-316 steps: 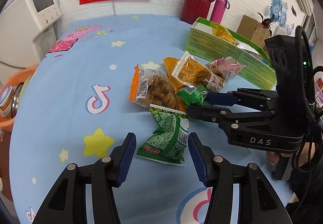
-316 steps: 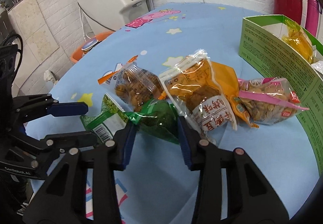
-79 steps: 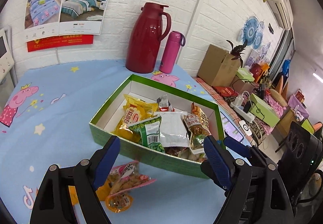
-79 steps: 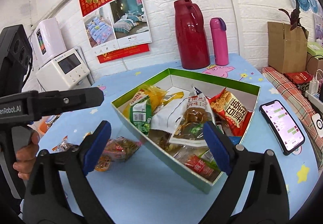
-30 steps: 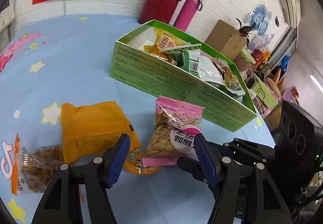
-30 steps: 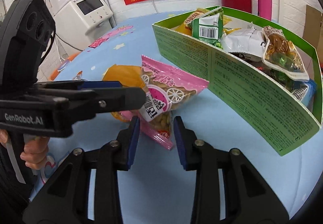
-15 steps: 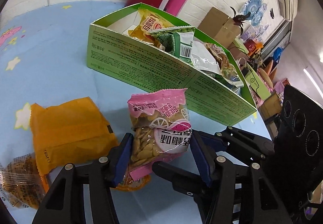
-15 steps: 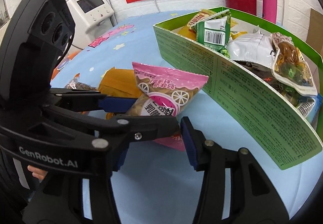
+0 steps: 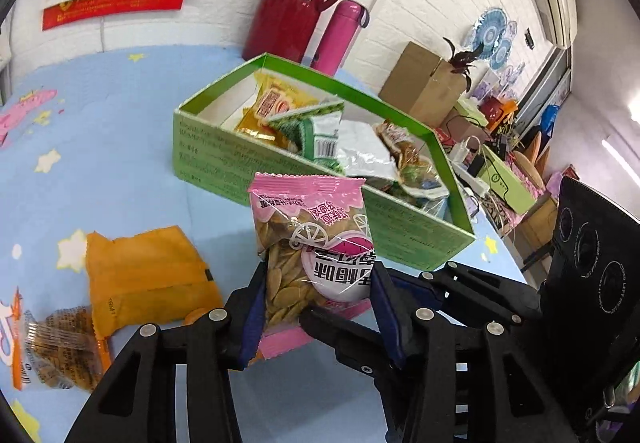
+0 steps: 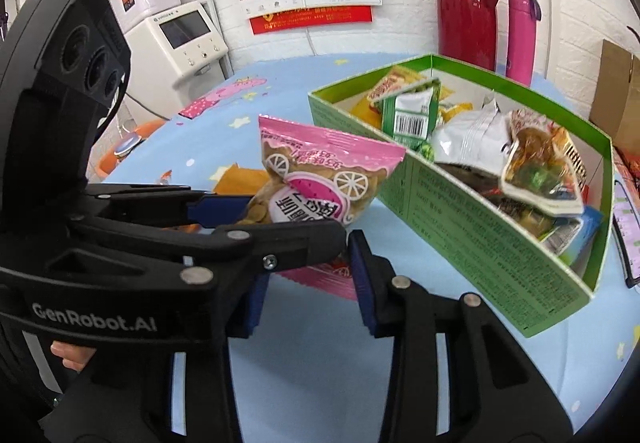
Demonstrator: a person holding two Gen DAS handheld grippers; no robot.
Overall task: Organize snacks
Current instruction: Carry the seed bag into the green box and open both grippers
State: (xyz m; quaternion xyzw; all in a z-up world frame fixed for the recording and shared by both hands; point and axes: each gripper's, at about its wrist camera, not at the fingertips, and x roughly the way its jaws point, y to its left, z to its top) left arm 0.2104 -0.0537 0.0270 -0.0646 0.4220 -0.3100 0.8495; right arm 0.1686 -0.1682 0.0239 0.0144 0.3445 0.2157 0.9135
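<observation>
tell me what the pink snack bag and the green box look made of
Pink bag: thin glossy plastic film, seemingly; a clear window shows seeds inside, and the crimped top edge is crinkled. Green box: looks like matte printed cardboard, with flat thin walls, a white inside and folded corners.

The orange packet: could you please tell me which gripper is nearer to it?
Left. The left gripper, holding the pink bag, is just right of the orange packet; the right gripper is farther right.

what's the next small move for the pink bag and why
Probably carry the pink bag up and over the green box near wall, then release. The left gripper holds it upright above the table, short of the box, where the other snacks already sit.
</observation>
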